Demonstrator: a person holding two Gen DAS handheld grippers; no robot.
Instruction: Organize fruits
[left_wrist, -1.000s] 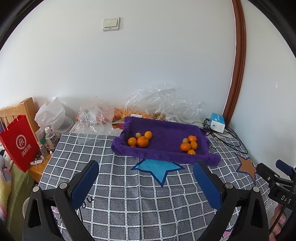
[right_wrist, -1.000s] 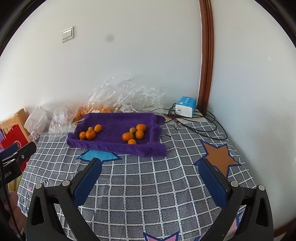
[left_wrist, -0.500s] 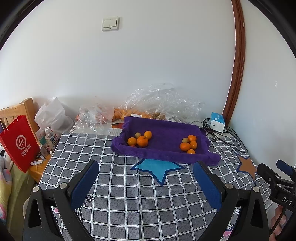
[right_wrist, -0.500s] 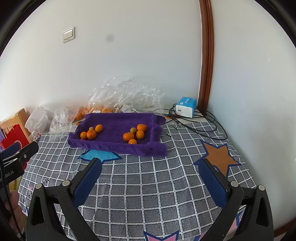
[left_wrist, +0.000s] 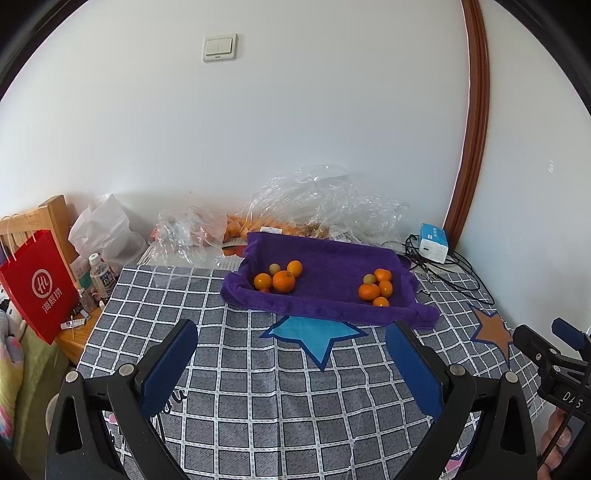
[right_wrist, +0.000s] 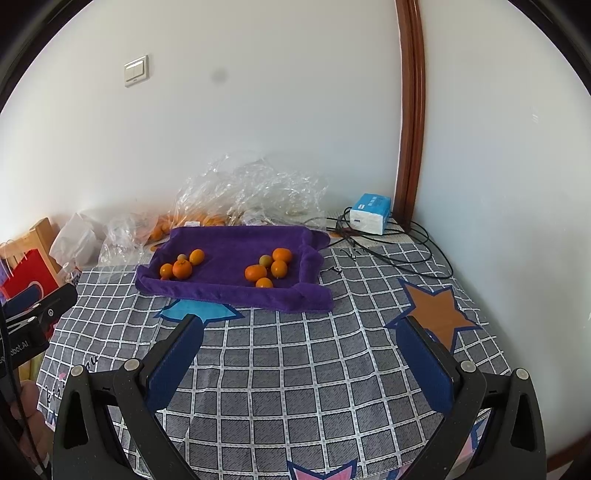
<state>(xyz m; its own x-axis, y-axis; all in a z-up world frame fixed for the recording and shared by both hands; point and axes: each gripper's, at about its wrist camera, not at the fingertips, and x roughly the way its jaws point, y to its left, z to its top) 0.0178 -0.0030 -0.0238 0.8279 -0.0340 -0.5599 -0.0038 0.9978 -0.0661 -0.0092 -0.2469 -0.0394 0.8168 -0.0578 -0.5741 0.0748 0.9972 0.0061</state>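
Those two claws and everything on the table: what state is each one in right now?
Left gripper: open, empty, above the tablecloth.
Right gripper: open, empty.
Purple towel: spread out, edges turned up.
Left fruit cluster: resting on the towel.
Right fruit cluster: resting on the towel, apart from the other cluster.
Clear plastic bags: crumpled behind the towel.
Red paper bag: upright.

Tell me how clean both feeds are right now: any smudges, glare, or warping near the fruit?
Left wrist view: sharp and evenly lit; the door frame bows from fisheye warping; the oranges are crisp. Right wrist view: a dark smudge shows against the wall, well above the purple tray; glints on the plastic bags, no glare on the fruit.
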